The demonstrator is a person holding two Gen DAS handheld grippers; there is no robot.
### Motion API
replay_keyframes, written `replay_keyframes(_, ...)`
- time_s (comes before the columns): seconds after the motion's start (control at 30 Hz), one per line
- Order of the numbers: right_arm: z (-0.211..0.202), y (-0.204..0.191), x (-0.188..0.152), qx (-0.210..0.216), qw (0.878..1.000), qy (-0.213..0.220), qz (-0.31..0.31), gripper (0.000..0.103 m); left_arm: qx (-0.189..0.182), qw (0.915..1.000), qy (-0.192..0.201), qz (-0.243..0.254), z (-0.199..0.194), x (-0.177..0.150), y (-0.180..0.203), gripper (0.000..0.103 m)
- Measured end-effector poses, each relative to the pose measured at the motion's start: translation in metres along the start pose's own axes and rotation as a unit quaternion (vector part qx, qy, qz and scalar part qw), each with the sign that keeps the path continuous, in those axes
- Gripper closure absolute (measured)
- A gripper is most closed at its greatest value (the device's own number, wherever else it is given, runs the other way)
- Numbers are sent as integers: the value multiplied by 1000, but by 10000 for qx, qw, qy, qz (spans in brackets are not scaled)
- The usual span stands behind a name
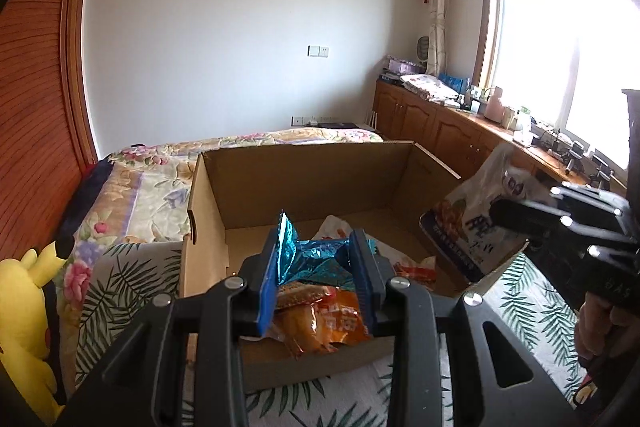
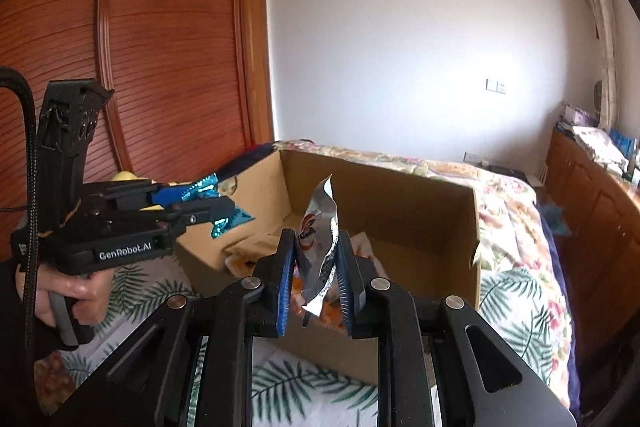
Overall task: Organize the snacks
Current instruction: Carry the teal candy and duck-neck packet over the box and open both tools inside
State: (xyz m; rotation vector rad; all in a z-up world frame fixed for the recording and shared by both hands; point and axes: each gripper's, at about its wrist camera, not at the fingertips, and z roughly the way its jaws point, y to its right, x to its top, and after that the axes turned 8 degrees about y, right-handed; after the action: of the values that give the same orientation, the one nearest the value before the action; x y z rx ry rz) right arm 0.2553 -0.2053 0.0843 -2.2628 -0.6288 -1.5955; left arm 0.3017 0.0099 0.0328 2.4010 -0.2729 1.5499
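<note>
An open cardboard box (image 1: 304, 183) stands on the bed; it also shows in the right wrist view (image 2: 400, 203). Several snack packets lie inside, among them an orange packet (image 1: 320, 323). My left gripper (image 1: 318, 267) is shut on a shiny blue foil packet (image 1: 308, 259) and holds it above the box's near edge; from the right wrist it (image 2: 212, 207) shows at the left with that packet (image 2: 224, 217). My right gripper (image 2: 314, 267) is shut on a white and silver snack bag (image 2: 320, 247), held over the box; the bag also shows in the left wrist view (image 1: 476, 215).
The bed has a leaf-print sheet (image 1: 132, 279) and a floral quilt (image 1: 160, 167). A yellow plush toy (image 1: 28, 303) lies at the left. A wooden wardrobe (image 2: 160, 47) stands behind. A wooden cabinet (image 1: 440, 123) with clutter runs under the window.
</note>
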Motion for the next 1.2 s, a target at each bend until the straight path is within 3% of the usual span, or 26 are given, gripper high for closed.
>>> replay_keyframes(0.33,34,9,-9,3,9996,-201,185,85,98,9994,-331,-14,33,-15,-6,71)
replay_keyframes(0.93,88,19,-40,47,9942,-831,677,84,166,9990,-414,77,38,-20,-1,68)
replay_keyframes(1.03,89,26,-40,37,9935,-846,757,74,182,9989,-415,77,37,-20,-1,68)
replay_keyframes(1.2,85,27,-41,21,9931,-842,817,73,222,9989,-394,112,33,-20,1,67)
